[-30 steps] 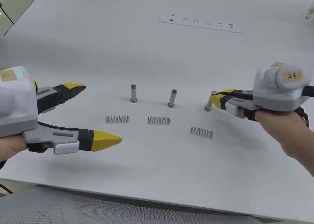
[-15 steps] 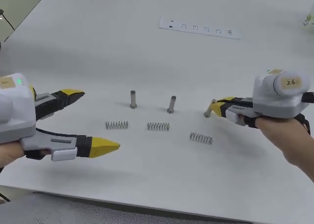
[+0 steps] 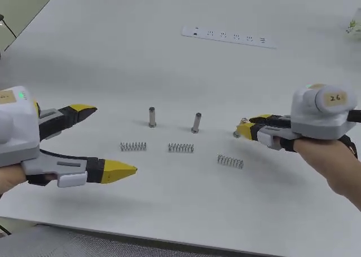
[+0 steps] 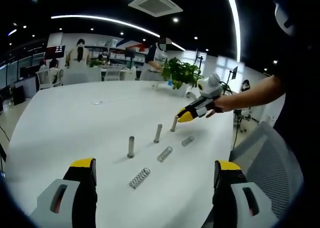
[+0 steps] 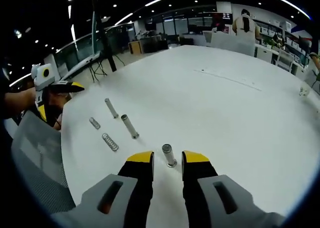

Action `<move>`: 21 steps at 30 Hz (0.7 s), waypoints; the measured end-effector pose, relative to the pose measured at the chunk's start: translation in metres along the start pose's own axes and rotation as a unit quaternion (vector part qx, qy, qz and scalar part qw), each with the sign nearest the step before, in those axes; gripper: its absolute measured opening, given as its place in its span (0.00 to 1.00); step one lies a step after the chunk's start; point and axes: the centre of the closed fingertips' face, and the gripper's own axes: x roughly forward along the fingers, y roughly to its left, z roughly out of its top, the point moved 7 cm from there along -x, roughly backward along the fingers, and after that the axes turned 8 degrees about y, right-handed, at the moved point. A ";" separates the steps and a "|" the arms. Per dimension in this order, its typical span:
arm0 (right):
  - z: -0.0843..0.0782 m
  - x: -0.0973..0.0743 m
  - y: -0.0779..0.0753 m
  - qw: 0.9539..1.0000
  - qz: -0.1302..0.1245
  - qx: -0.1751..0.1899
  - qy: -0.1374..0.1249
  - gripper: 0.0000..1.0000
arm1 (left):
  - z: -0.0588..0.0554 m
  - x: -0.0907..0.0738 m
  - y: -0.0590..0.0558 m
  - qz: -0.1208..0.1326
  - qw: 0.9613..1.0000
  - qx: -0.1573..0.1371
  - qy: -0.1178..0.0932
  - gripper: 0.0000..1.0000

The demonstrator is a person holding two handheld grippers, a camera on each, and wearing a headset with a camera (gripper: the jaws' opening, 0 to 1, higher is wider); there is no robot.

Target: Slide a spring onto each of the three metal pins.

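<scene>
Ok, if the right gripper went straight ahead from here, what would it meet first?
The nearest pin, upright just ahead of the right gripper and roughly centred between its open jaws; it would probably slip between them.

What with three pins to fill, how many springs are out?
3 springs in a row: one before the left pin, one before the middle pin, one by the right gripper.

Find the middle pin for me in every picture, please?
Head view: middle pin stands centre, just behind the middle spring.
Left gripper view: middle pin, centre, above the middle spring.
Right gripper view: middle pin, left of centre, upper right of it.
Shared landmark: middle spring.
</scene>
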 end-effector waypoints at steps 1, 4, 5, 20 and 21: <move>-0.001 -0.001 0.000 1.000 0.000 0.000 0.000 0.21 | 0.000 0.000 0.000 0.000 1.000 0.000 0.000 0.95; -0.001 -0.002 0.000 1.000 0.002 0.003 -0.004 0.24 | 0.000 0.000 0.000 0.000 1.000 0.000 0.000 0.96; -0.001 -0.002 0.000 1.000 0.001 0.004 -0.006 0.25 | 0.000 0.000 0.000 0.000 1.000 -0.001 0.000 0.96; 0.000 -0.012 0.008 0.999 0.018 -0.006 -0.027 0.31 | -0.001 0.001 -0.001 -0.002 1.000 -0.003 0.000 0.98; -0.001 -0.013 0.009 0.999 0.019 -0.010 -0.028 0.31 | -0.001 0.001 -0.001 -0.002 1.000 -0.003 -0.001 0.98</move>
